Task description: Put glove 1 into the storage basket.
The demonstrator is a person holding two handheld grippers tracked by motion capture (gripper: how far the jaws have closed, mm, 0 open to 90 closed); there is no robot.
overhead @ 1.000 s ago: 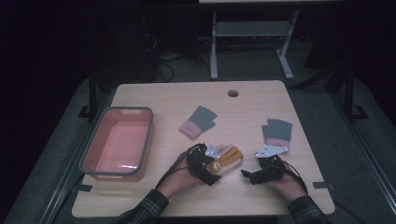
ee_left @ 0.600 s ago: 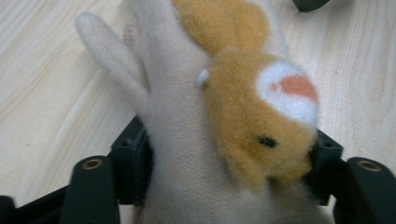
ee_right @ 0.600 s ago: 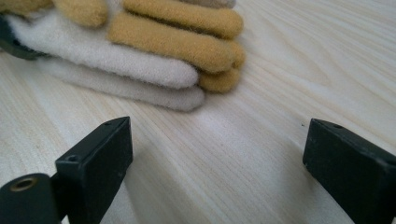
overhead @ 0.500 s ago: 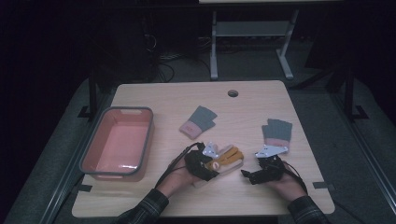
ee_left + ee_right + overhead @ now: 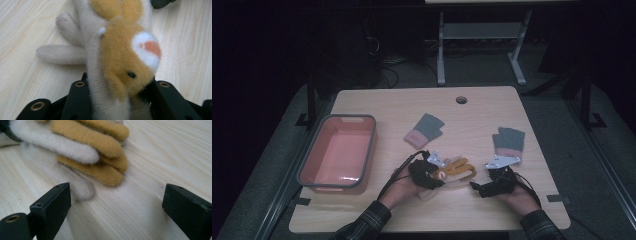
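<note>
The fuzzy cream-and-tan animal-face glove (image 5: pixel 452 170) lay on the pale wooden desk (image 5: pixel 472 210) near its front edge, between the two hands. The left tongs (image 5: pixel 117 85) were clenched on its cuff end, the cream fabric pinched between the black jaws. From there its long axis ran toward the right tongs (image 5: pixel 115 202), fingers pointing their way. Those tongs stood released, jaws spread wide just short of the tan and cream fingertips (image 5: pixel 105 173), and were the nearer to that free end. Nothing stood between them and it. Two grey knit gloves with pink cuffs (image 5: pixel 424 129) (image 5: pixel 508 141) lay farther back, apart, and a pink plastic tub with a grey rim (image 5: pixel 319 155) sat well off to the left.
</note>
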